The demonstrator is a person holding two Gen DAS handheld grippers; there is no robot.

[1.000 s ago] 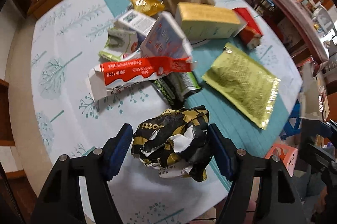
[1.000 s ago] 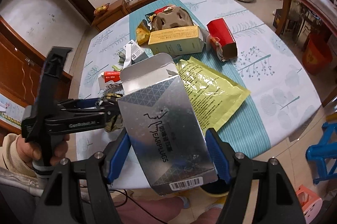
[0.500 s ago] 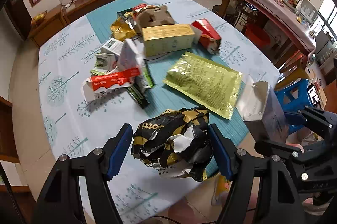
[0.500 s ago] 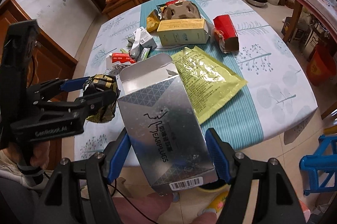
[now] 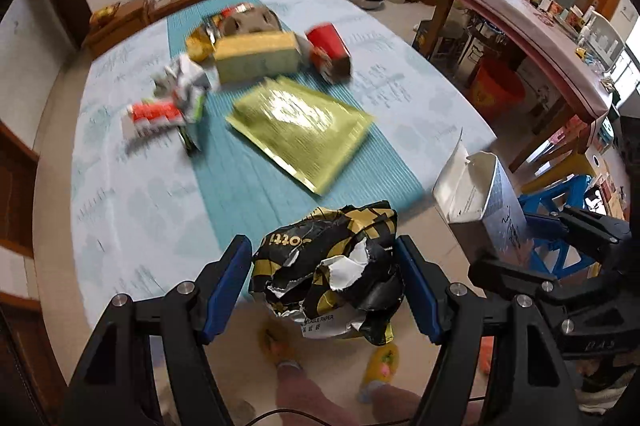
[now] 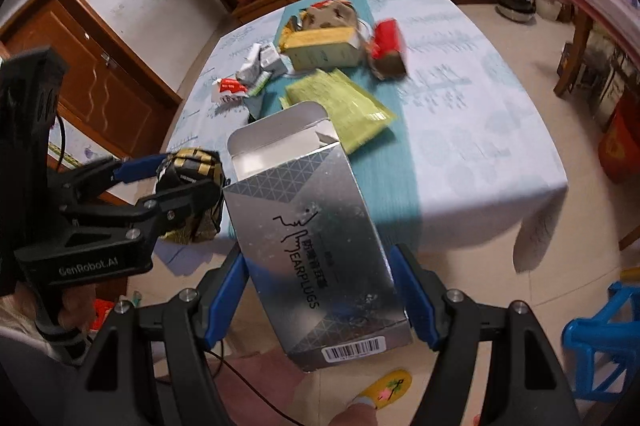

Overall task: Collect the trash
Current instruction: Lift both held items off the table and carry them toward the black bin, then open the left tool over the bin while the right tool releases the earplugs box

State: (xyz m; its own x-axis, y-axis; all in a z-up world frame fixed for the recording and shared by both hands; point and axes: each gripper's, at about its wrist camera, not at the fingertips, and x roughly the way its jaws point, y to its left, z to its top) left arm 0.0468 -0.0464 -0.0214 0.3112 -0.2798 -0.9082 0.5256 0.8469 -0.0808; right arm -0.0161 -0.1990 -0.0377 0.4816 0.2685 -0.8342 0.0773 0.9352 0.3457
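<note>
Presently: left gripper [image 5: 326, 284] clenched on crumpled black-gold wrapper [image 5: 332, 274], lower centre; right gripper [image 6: 318, 300] clenched on silver earplugs box [image 6: 312, 246], long axis along the fingers. Remaining trash lies ahead on table [image 6: 460, 153], upper centre; neither gripper clearly nearer.

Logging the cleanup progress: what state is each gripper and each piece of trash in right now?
left gripper: shut on crumpled wrapper, off the table
right gripper: shut on earplugs box, flap open
yellow box: lying on table
gold pouch: lying flat
red carton: on its side
</note>
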